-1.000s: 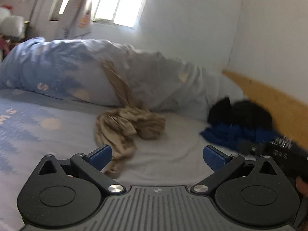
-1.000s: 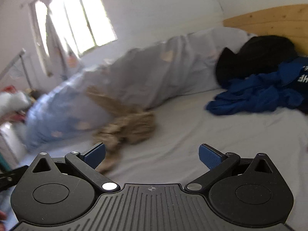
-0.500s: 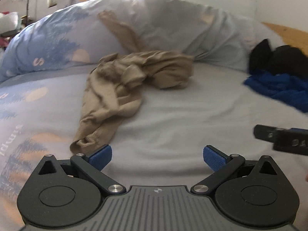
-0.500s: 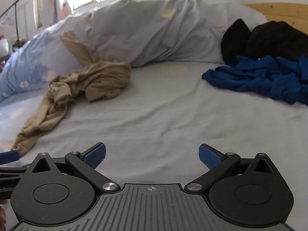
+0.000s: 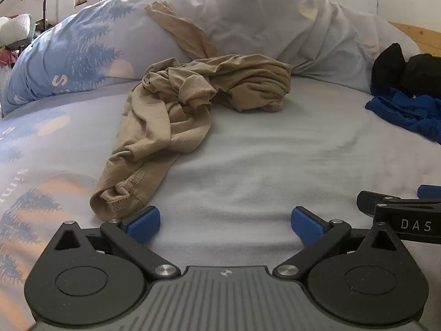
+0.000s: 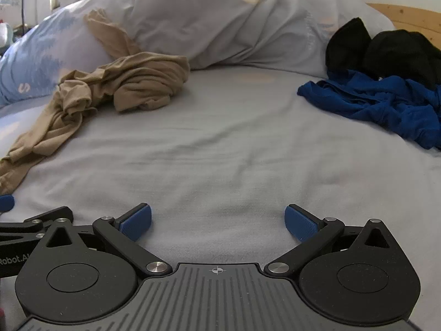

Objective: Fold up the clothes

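A crumpled tan garment (image 5: 176, 104) lies on the bed, one sleeve draped up over the rolled duvet and its cuff end near my left gripper. My left gripper (image 5: 225, 222) is open just above the sheet, its left pad (image 5: 143, 223) right beside that cuff, nothing between the fingers. In the right wrist view the tan garment (image 6: 110, 88) lies far left. My right gripper (image 6: 217, 222) is open over bare sheet, empty. A blue garment (image 6: 380, 102) and a black one (image 6: 386, 49) are piled at the right.
A rolled duvet (image 5: 248, 22) with blue tree print runs along the back. The wooden headboard (image 6: 408, 16) is at the far right. Pale sheet (image 6: 220, 143) stretches between the tan and blue garments. The right gripper's body (image 5: 399, 215) shows at the left view's right edge.
Both grippers have dropped low and moved forward toward the bed. The tan garment's cuff now lies close to my left gripper's left finger. Both stay open.
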